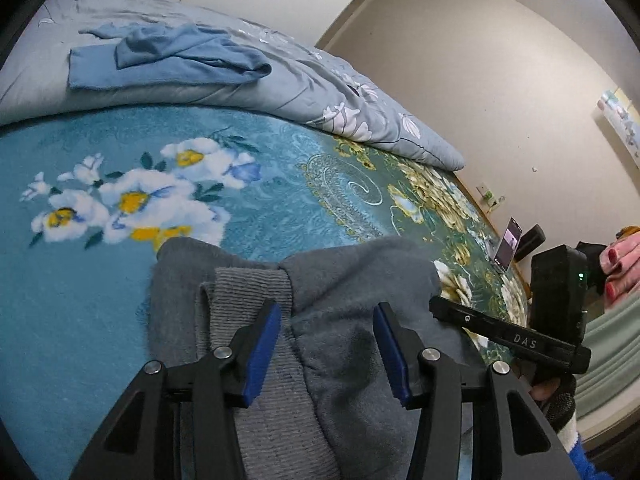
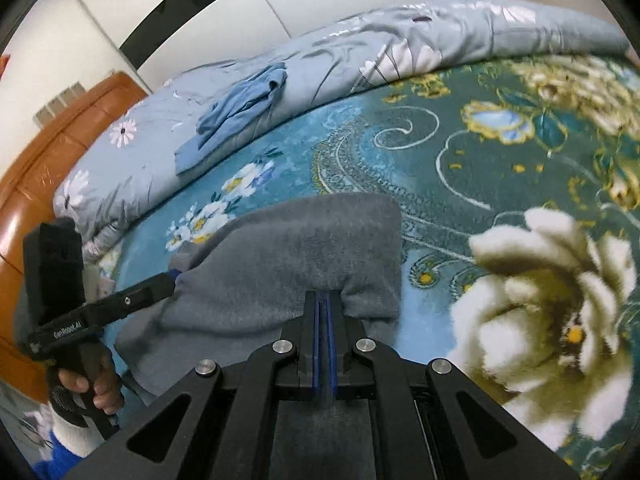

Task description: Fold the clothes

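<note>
Meanwhile, low in both frames, a grey fleece garment (image 1: 320, 300) lies bunched on the floral blanket (image 1: 100, 280) — soft, thick and limp, likely to sag wherever unsupported. Right gripper (image 2: 325, 300) is clamped tight on its near edge; left gripper (image 1: 326, 344) stands apart over the ribbed cuff (image 1: 256, 284), pads not pressing. Corners and hems look the surest holds — a blue garment (image 1: 168, 56) waits upper left.
</note>
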Tool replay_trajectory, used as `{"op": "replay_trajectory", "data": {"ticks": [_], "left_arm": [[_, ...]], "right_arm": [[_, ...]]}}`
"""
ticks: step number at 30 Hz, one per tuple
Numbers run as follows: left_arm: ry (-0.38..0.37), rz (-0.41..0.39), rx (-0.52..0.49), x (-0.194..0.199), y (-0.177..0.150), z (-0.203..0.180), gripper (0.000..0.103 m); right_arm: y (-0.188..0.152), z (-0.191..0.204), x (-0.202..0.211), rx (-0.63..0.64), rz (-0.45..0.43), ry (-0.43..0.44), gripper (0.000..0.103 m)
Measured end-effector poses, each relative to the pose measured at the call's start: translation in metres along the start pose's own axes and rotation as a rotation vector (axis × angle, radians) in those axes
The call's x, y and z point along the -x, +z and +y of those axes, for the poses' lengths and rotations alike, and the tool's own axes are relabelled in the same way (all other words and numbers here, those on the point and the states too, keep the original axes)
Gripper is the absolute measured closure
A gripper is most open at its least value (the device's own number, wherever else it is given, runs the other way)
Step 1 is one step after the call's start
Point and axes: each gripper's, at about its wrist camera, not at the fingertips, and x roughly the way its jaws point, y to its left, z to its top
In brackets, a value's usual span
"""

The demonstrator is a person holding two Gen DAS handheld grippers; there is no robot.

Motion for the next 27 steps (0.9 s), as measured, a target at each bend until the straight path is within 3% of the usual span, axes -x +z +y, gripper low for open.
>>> {"op": "replay_trajectory", "data": {"ticks": [4,7,9,10,11,13,15,18,21,23,27], "left_arm": [[0.017,-0.026,-0.040,0.020,0.000,-0.015,0.049],[0.043,-0.044,-0.037,0.034,-0.003,-0.013,0.036],[0.069,-0.055,-0.009,0.043,-0.007,-0.003,0.032],[0.077,-0.060,0.014,0.046,-0.009,0.006,0.027],[0.080,-0.063,0.047,0.049,-0.012,0.017,0.023],[0.052,-0.051,0.147,0.050,-0.017,0.041,0.022],[-0.028,-0.021,0.233,0.044,-0.025,0.061,0.022],[-0.120,0.027,0.283,0.032,-0.033,0.071,0.019],[-0.181,0.057,0.295,0.020,-0.034,0.073,0.010],[-0.203,0.062,0.293,0.017,-0.031,0.069,0.002],[-0.199,0.099,0.239,0.009,-0.025,0.059,0.001]], "right_arm": [[-0.002,0.000,0.019,-0.009,-0.027,0.038,0.100],[-0.011,-0.006,0.041,-0.051,-0.070,0.106,0.100],[-0.021,-0.017,0.049,-0.096,-0.081,0.144,0.087],[-0.026,-0.022,0.051,-0.120,-0.083,0.162,0.067],[-0.033,-0.028,0.052,-0.144,-0.079,0.182,0.055],[-0.044,-0.040,0.047,-0.203,-0.060,0.218,0.053],[-0.055,-0.051,0.042,-0.263,-0.042,0.254,0.046],[-0.066,-0.063,0.035,-0.334,-0.038,0.306,0.045],[-0.061,-0.058,0.031,-0.339,-0.029,0.336,0.044],[-0.059,-0.053,0.026,-0.334,-0.019,0.345,0.044],[-0.053,-0.043,0.012,-0.319,-0.002,0.342,0.044]]}}
